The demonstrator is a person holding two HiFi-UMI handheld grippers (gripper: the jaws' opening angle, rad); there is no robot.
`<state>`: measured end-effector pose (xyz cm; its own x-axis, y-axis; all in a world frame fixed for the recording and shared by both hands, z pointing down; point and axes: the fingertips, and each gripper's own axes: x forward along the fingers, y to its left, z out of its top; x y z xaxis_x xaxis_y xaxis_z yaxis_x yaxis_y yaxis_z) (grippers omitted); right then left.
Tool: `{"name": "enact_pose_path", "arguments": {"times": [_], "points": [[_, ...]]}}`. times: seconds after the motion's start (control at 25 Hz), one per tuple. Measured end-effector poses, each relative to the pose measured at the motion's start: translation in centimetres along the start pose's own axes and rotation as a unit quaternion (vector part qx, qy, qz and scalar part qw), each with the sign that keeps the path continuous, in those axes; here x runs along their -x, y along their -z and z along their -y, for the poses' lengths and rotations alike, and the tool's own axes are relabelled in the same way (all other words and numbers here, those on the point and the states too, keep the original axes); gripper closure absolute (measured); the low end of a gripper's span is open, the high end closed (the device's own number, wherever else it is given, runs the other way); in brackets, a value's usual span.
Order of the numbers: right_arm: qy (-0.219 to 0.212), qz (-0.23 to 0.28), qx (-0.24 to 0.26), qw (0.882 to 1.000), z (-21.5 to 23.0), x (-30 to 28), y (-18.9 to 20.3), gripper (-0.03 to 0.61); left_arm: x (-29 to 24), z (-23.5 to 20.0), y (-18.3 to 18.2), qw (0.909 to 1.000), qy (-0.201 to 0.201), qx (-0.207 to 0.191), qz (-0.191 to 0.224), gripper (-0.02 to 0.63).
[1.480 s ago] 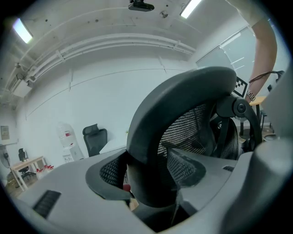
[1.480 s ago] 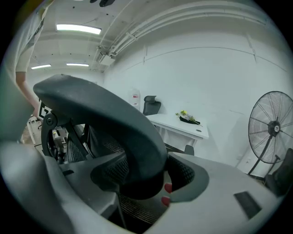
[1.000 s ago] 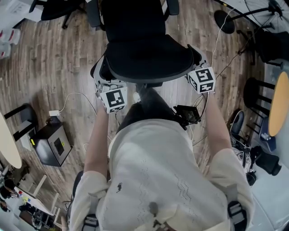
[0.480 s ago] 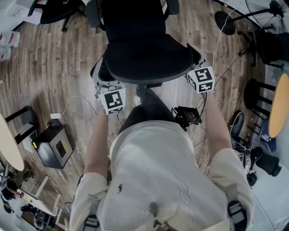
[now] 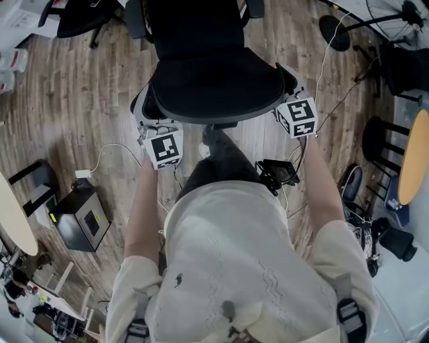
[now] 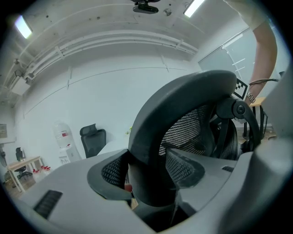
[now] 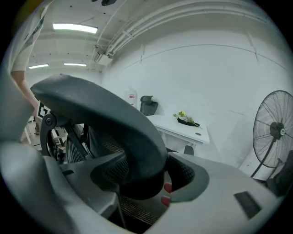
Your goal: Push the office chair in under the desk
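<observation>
The black office chair (image 5: 214, 74) stands in front of me, its curved mesh back (image 6: 183, 109) nearest to me. My left gripper (image 5: 154, 126) grips the back's left rim (image 6: 151, 183); its jaws have just been closing, and the rim sits pinched between the pads. My right gripper (image 5: 289, 102) holds the right rim (image 7: 137, 137) the same way, pads pressed on either side. A white desk (image 7: 183, 128) stands beyond the chair in the right gripper view.
On the wooden floor lie a black box (image 5: 79, 218) and white cables (image 5: 107, 149) at my left, and a black device (image 5: 278, 173) by my right leg. A second chair (image 5: 80, 17) stands far left. A fan (image 7: 274, 132) and a round table (image 5: 412, 154) stand right.
The chair and both grippers have shifted slightly forward, toward the top of the head view. The person has stepped after them; the floor box slid down and left in the picture.
</observation>
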<state>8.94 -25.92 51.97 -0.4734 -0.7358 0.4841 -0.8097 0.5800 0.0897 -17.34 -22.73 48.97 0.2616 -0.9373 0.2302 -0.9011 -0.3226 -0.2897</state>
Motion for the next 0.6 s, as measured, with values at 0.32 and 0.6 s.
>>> {"name": "enact_pose_path", "arguments": {"times": [0.32,0.6], "points": [[0.008,0.001,-0.006,1.0,0.1,-2.7,-1.6,0.308,-2.6,-2.7,0.2,0.9999,0.011,-0.005,0.0,0.336],[0.006,-0.002,-0.011,1.0,1.5,-5.5,-3.1,0.31,-5.8,-4.6,-0.1,0.9998,0.019,-0.002,-0.003,0.336]]}}
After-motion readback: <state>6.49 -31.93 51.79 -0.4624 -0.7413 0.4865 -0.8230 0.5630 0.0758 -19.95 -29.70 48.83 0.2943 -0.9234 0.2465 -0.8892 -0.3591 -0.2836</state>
